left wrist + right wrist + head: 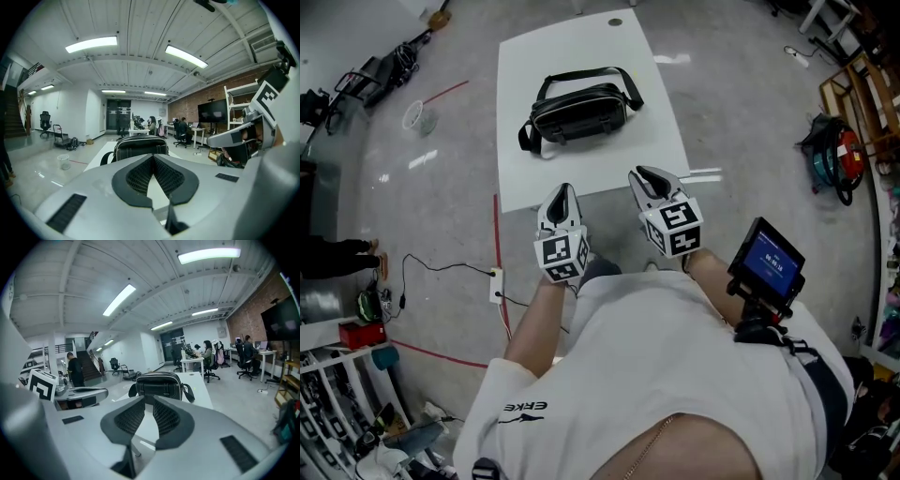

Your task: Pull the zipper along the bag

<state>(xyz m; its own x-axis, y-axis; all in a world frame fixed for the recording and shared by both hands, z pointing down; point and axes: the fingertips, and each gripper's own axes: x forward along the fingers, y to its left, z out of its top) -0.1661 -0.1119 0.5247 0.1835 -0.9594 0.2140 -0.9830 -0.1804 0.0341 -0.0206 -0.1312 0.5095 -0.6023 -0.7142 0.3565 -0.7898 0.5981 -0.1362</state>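
A black bag (579, 111) lies on its own on a white table (581, 183), towards the far half of the top, with its strap (586, 74) looped over the far side and 1 end hanging off to the left. Its zipper pull is too small to make out in any view. Both grippers hover at the near edge of the table, well apart from the bag and touching nothing. The left gripper (565, 190) sits left of centre, and in the left gripper view (152, 157) its ribbed pads (138, 176) meet at the tips, with nothing between them. The bag (140, 146) stands straight beyond that gripper. The right gripper (647, 174) is just to the right and points slightly towards the left. In the right gripper view (144, 400) its jaws stand a narrow slit apart at the tips, with only the white tabletop showing through the gap, and the bag (159, 384) lies further off along the table. The 2 marker cubes (561, 256) face up at the person's wrists. A small screen (767, 262) with a blue display is fixed by the right forearm. On the grey floor to the left lie a red line (500, 272) and a white wire basket (414, 114). Far behind the table, people sit at desks (206, 357).
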